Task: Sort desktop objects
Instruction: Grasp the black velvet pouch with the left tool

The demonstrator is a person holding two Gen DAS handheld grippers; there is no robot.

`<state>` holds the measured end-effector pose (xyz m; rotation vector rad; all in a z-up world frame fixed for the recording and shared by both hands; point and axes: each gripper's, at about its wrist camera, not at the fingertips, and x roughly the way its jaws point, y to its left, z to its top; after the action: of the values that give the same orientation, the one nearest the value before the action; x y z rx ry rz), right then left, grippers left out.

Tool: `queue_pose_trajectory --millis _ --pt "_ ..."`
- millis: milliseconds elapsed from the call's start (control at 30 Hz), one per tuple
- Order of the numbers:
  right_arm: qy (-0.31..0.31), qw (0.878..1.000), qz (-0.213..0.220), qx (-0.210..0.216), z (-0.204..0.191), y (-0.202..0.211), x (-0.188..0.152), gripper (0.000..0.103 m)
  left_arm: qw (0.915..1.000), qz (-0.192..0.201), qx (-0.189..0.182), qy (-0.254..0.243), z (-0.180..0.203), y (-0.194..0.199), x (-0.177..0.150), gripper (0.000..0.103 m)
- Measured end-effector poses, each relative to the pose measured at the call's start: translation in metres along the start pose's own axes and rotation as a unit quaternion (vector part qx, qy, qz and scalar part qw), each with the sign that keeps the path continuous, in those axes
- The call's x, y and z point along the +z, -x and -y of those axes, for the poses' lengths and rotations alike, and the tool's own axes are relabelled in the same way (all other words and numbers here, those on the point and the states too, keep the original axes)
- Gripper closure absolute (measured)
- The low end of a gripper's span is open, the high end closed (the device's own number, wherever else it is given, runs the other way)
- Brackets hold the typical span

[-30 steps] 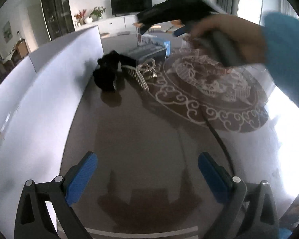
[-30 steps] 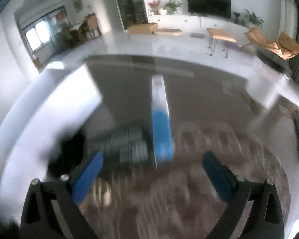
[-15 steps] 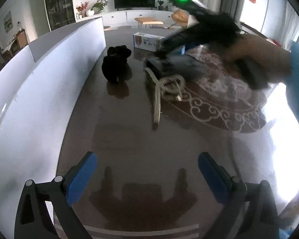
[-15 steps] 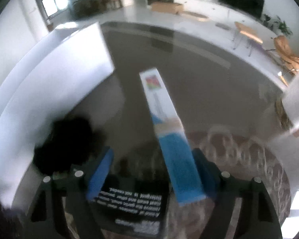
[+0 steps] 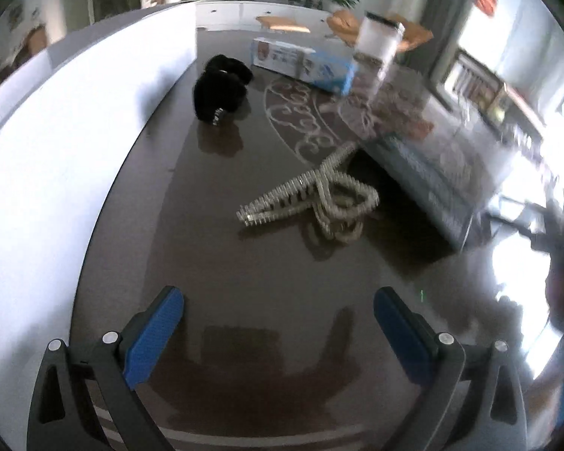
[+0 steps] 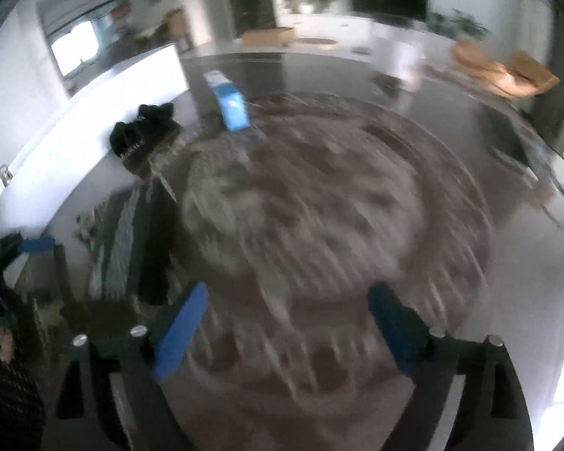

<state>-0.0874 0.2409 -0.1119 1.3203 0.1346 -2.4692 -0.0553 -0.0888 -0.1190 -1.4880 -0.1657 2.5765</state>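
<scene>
In the left wrist view, a coiled pale cable [image 5: 319, 197] lies mid-table, a dark printed box [image 5: 428, 173] just right of it, a black fabric bundle [image 5: 220, 90] far left, and a white-and-blue carton [image 5: 304, 64] at the back. My left gripper [image 5: 278, 330] is open and empty, low over the dark table, short of the cable. My right gripper [image 6: 287, 319] is open and empty over the patterned mat [image 6: 319, 206]; this view is blurred. It shows the bundle [image 6: 143, 137], the carton [image 6: 227, 103] and the dark box [image 6: 131, 240] at left.
A white partition wall [image 5: 56, 143] runs along the table's left side. A white cylindrical container [image 5: 378, 39] stands at the back right. A dark flat device [image 6: 507, 139] with a cable lies at the right edge in the right wrist view.
The right gripper has pulled back from the dark box and swung right, out of the left wrist view. The box now lies nearer, right of the cable. The left gripper's view has turned right.
</scene>
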Motion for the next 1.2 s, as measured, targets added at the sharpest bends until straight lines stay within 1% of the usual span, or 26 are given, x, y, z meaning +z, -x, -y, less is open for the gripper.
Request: queue_pose_trajectory --millis 33,67,100,133,233,300,367,433,500,567,600,633,667,700,733,767,800,833,900,967,1100,1167,1200 --pt "0.000 1.000 0.004 -0.014 0.001 0.009 -0.017 0.014 0.9999 0.004 -0.009 0.011 -0.002 0.000 0.004 0.000" --pt "0.002 1.000 0.006 -0.022 0.001 0.011 -0.024 0.014 0.9997 0.012 -0.012 0.020 -0.004 0.000 0.014 0.000" --pt "0.005 0.999 0.011 -0.030 -0.001 0.016 -0.032 0.014 0.9996 0.018 -0.006 0.023 -0.004 0.000 0.022 0.000" --pt "0.004 0.999 0.017 -0.034 0.000 0.020 -0.037 0.014 0.9993 0.028 0.002 0.027 -0.004 0.000 0.036 0.000" --pt "-0.002 0.998 0.041 -0.038 0.002 0.020 -0.038 0.014 0.9978 0.052 0.024 0.033 -0.002 -0.008 0.077 0.000" --pt "-0.007 0.998 0.051 -0.041 0.002 0.018 -0.038 0.013 0.9965 0.058 0.054 0.028 -0.002 -0.021 0.111 0.000" --pt "-0.017 0.998 0.052 -0.039 0.006 0.016 -0.043 0.013 0.9951 0.050 0.082 0.022 -0.004 -0.037 0.138 0.000" --pt "-0.027 0.998 0.043 -0.042 0.009 0.013 -0.044 0.013 0.9948 0.035 0.093 0.020 -0.006 -0.061 0.159 0.001" --pt "-0.032 0.998 0.042 -0.043 0.012 0.014 -0.044 0.013 0.9934 0.013 0.114 0.012 -0.004 -0.082 0.170 0.001" --pt "-0.037 0.998 0.036 -0.046 0.013 0.011 -0.043 0.013 0.9923 -0.014 0.123 0.008 -0.006 -0.105 0.176 0.001" --pt "-0.040 0.998 0.028 -0.050 0.014 0.008 -0.043 0.013 0.9921 -0.021 0.123 0.012 -0.008 -0.112 0.178 0.000" --pt "-0.038 0.998 0.029 -0.052 0.013 0.008 -0.044 0.013 0.9936 -0.014 0.111 0.017 -0.010 -0.112 0.179 0.001" --pt "-0.035 0.998 0.028 -0.053 0.012 0.007 -0.043 0.012 0.9937 -0.010 0.110 0.019 -0.011 -0.113 0.180 0.001" --pt "-0.032 0.998 0.025 -0.055 0.011 0.006 -0.043 0.012 0.9937 -0.010 0.110 0.016 -0.011 -0.113 0.181 0.007" --pt "-0.028 0.998 0.023 -0.058 0.009 0.006 -0.043 0.011 0.9938 0.003 0.111 0.007 -0.009 -0.109 0.182 0.029" --pt "-0.025 0.998 0.021 -0.060 0.008 0.005 -0.043 0.010 0.9941 0.012 0.108 0.002 -0.008 -0.105 0.181 0.041" --pt "-0.022 0.998 0.019 -0.063 0.007 0.004 -0.043 0.009 0.9944 0.013 0.105 -0.001 -0.008 -0.103 0.180 0.059" --pt "-0.019 0.997 0.018 -0.066 0.005 0.004 -0.043 0.008 0.9947 0.011 0.102 -0.004 -0.008 -0.101 0.180 0.061" --pt "-0.020 0.998 0.018 -0.064 0.006 0.004 -0.043 0.008 0.9960 0.010 0.087 -0.015 -0.005 -0.095 0.171 0.061" --pt "-0.020 0.998 0.018 -0.065 0.006 0.004 -0.044 0.007 0.9960 0.009 0.083 -0.030 0.001 -0.088 0.158 0.061" --pt "-0.020 0.997 0.017 -0.066 0.006 0.004 -0.044 0.007 0.9961 0.003 0.064 -0.061 0.019 -0.063 0.115 0.061" --pt "-0.021 0.997 0.017 -0.066 0.006 0.004 -0.044 0.007 0.9956 0.000 0.061 -0.072 0.027 -0.048 0.088 0.062" --pt "-0.021 0.997 0.017 -0.066 0.006 0.004 -0.044 0.007 0.9957 -0.001 0.057 -0.072 0.027 -0.047 0.080 0.062"
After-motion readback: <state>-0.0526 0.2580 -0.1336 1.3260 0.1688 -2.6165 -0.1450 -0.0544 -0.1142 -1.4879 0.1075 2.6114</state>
